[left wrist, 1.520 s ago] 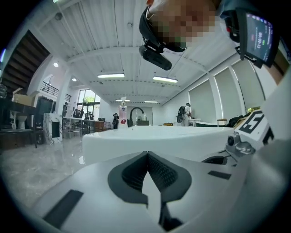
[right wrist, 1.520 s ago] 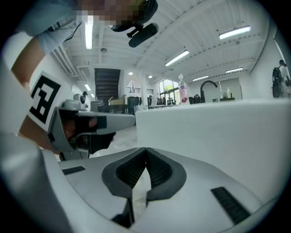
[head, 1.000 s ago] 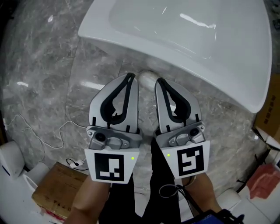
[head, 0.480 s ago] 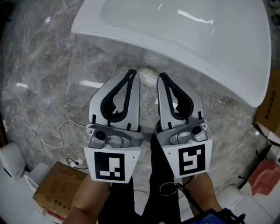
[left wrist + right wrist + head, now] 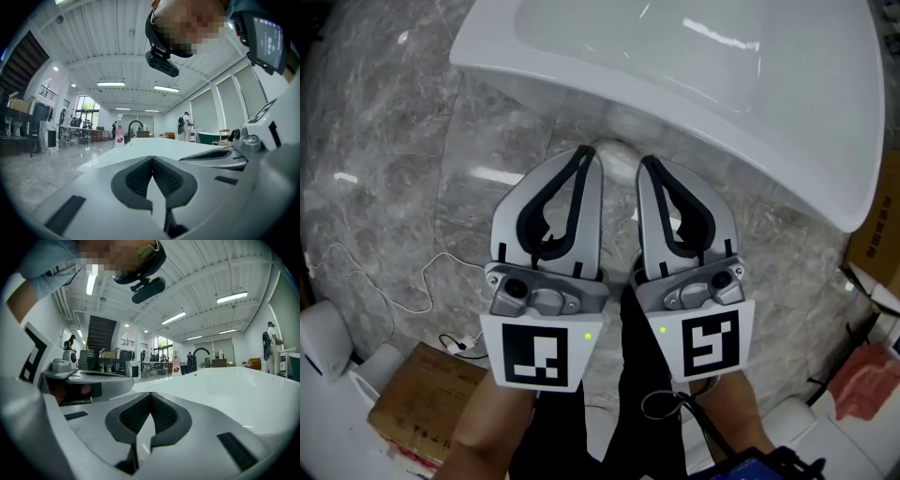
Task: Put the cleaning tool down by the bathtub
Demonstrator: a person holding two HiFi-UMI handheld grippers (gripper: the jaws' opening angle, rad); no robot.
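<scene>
Head view first: both grippers sit side by side over a grey marble floor (image 5: 384, 141), pointing at the white bathtub (image 5: 722, 75). The left gripper (image 5: 581, 155) is fully closed with nothing in it, and so is the right gripper (image 5: 647, 164). Just past the tips, on the floor at the foot of the tub, there's a pale rounded lump (image 5: 614, 155). It could be the cleaning tool, but it's too blurry to tell. A thin white cable (image 5: 403, 291) snakes across the tiles on the left, near a cardboard box (image 5: 422, 398), and something red (image 5: 872, 384) sits in the far right corner.

Left gripper view: the dark pads meet at the tips with only the tub rim showing behind them. Further back there's a curved black tap (image 5: 133, 124) and a white bottle with a red mark (image 5: 120, 133), print too small to read. It's a big white showroom kind of hall with strip lights, and a person with a backpack (image 5: 186, 125) stands far off on the right.

Right gripper view: same story, pads together and empty, with the tub's white inside stretching off to the right. A dark staircase (image 5: 101, 338) rises at the back left
</scene>
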